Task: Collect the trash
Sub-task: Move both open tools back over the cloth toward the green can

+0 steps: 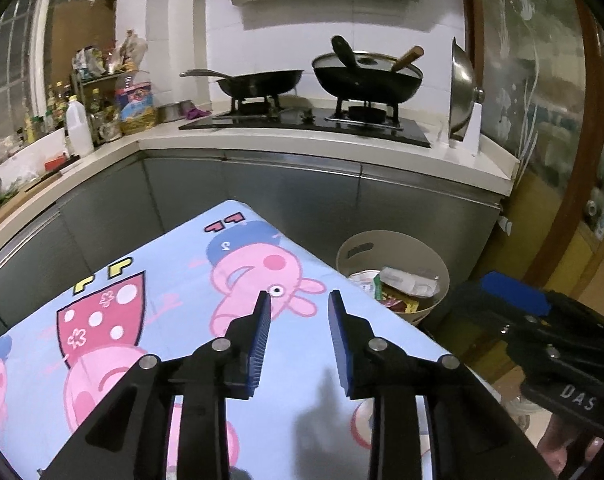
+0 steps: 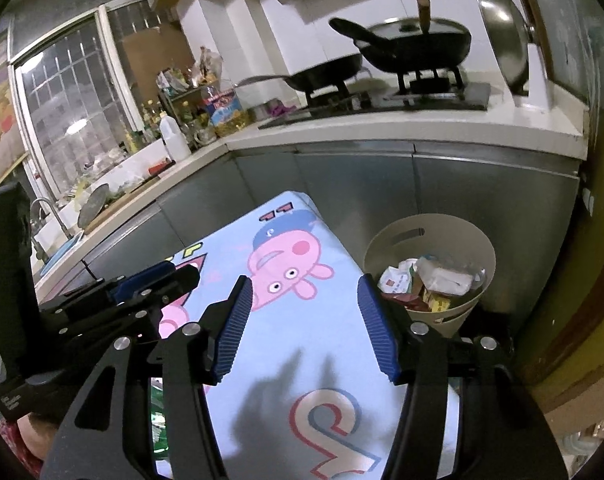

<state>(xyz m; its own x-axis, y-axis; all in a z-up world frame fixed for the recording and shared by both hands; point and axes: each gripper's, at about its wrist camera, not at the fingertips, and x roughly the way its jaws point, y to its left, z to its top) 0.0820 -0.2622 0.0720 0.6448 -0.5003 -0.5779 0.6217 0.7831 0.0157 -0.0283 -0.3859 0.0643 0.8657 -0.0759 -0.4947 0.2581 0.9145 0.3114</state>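
Both grippers, left (image 1: 300,300) and right (image 2: 302,286), hang empty with fingers apart over the cartoon cloth (image 1: 174,280), the trash already in the bin (image 2: 398,240) beside it, so collecting looks nearly finished; next comes finding any leftover scrap.

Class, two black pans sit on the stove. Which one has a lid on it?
The right-hand pan, nearest the upright steel lid: a glass lid covers it. The left pan is uncovered.

Dim kitchen: white-tiled wall (image 1: 174,20), grey cabinets (image 1: 302,196) under pale L-shaped counter (image 1: 286,142), barred window (image 2: 74,108) at left.
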